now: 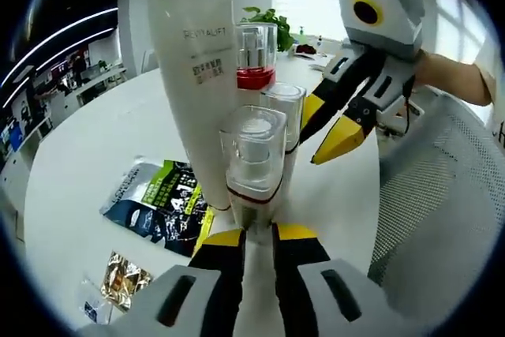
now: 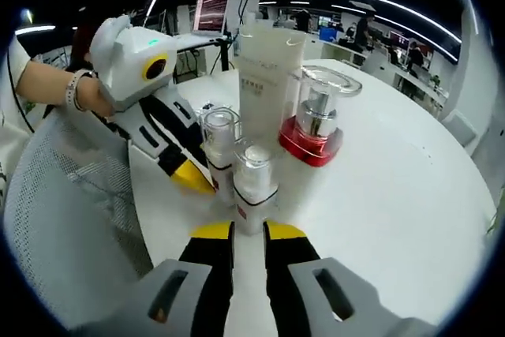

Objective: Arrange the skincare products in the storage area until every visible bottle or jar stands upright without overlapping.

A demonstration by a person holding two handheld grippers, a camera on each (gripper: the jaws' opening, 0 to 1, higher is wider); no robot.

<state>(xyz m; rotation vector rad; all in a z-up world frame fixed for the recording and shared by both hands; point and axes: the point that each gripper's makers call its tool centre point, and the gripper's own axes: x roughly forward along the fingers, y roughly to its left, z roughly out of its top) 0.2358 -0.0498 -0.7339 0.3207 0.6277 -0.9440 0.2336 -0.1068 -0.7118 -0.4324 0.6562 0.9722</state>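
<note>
Both grippers [image 1: 259,234] [image 2: 248,230] clamped on a clear-capped bottle each [image 1: 254,165] [image 2: 254,187], upright on worktop [image 2: 410,195] w/ tube [image 1: 193,76] and red-collared jar [image 2: 313,120] close by. Risk: items tightly packed; careless release/withdrawal could tip the tall tube or neighbours.

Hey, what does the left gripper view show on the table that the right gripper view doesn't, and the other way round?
Left gripper view alone: a dark printed packet and a shiny gold wrapper lying flat on the white table, plus a green plant behind.

Right gripper view alone: a lit computer screen in the background.

Shared: the tall white tube, the red-based jar and two clear-capped bottles, all upright and close together, and a mesh chair back.
</note>
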